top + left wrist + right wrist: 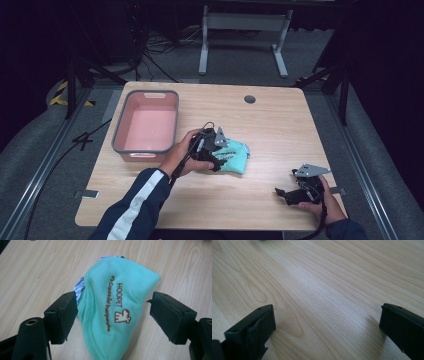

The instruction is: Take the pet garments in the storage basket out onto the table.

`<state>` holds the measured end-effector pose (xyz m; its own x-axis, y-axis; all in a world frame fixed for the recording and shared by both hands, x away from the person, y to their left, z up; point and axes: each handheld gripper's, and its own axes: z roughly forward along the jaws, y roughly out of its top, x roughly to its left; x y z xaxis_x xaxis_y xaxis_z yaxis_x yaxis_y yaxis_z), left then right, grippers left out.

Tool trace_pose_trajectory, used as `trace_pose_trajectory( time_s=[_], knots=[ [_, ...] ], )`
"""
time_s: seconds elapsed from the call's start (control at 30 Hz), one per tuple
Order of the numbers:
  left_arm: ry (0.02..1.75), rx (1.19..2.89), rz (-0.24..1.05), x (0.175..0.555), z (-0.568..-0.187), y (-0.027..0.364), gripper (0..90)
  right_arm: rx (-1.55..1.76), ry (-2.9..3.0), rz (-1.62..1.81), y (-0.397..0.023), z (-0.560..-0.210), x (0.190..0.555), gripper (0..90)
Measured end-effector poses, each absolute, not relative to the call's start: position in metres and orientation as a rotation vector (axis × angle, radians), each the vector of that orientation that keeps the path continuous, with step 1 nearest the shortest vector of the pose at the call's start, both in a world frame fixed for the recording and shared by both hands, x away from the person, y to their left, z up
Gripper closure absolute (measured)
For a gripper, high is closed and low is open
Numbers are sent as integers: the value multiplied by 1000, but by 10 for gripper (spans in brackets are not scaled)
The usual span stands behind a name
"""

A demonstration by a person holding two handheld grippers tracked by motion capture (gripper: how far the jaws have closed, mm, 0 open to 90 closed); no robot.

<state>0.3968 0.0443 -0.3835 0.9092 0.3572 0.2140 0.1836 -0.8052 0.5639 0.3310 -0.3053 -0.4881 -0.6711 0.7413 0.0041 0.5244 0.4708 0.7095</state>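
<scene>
I see my left gripper (111, 315) spread wide, its fingers (62, 315) either side of the mint cloth (117, 305), one just touching it, nothing clamped. The cloth lies on the worktop (280, 130), right of the pink bin (146, 125). My right gripper (287, 194), well right of the cloth, gapes open and empty

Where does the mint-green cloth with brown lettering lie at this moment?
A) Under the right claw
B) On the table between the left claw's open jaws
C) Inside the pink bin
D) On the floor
B: the left gripper view shows the mint-green cloth on the wooden table, with the left claw open around it.
</scene>
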Motion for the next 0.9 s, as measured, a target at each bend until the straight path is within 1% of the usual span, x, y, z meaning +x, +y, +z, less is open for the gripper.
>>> trace_pose_trajectory(
  time_s=[0.47,0.7,0.9],
  knots=[
    [374,2538,481,377,-381,79,217,1075,2418,1009,-305,-488,331,6],
    [356,2557,541,361,-384,100,199,1075,2418,1009,-305,-488,331,6],
    [374,2565,540,349,-390,117,189,1075,2418,1009,-305,-488,331,6]
  ],
)
